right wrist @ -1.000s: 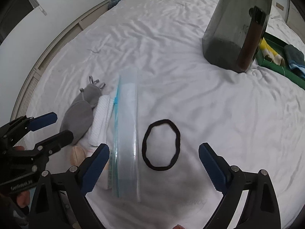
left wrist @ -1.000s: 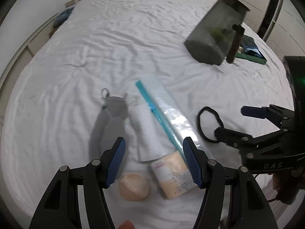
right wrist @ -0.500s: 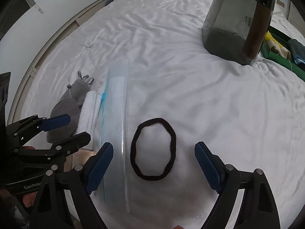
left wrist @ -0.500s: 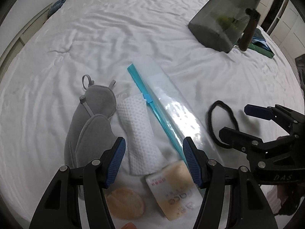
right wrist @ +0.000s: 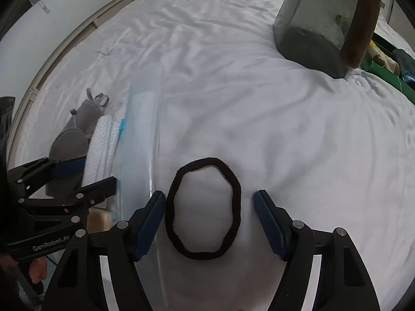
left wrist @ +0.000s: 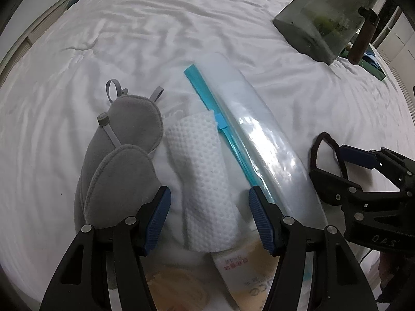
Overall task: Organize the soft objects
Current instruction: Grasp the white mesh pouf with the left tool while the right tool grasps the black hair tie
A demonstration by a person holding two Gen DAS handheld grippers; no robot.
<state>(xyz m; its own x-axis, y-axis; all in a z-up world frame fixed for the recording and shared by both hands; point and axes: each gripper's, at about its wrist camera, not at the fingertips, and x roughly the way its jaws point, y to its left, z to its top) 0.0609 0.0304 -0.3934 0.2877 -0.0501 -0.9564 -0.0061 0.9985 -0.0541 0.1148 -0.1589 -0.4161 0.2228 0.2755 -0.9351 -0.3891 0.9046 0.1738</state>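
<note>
The soft objects are laid out on a white bed sheet [left wrist: 207,39] that fills both views. The largest item, a clear zip bag [left wrist: 259,140] with a turquoise seal strip, is laid diagonally across the centre of the left wrist view and runs down the left of centre in the right wrist view [right wrist: 140,155]. A grey sleep mask [left wrist: 122,160], folded on itself, is placed at the left of the left wrist frame, touching a white waffle-textured cloth [left wrist: 205,181] just beside it. The cloth is located between the mask and the bag. A tan packet [left wrist: 249,280] with printed lettering is partly covered by the lower end of the cloth. A black hair band [right wrist: 203,208] is laid in an open loop at the lower centre of the right wrist view, just right of the bag.

The left gripper [left wrist: 208,217] is held partly spread over the cloth, its pads on either side of it and not seen to press on it. The right gripper [right wrist: 209,223] is closing, with the hair band between its pads and a gap visible on each side.

A dark translucent container [right wrist: 319,26] with a brown handle is seen at the upper right of both frames.
</note>
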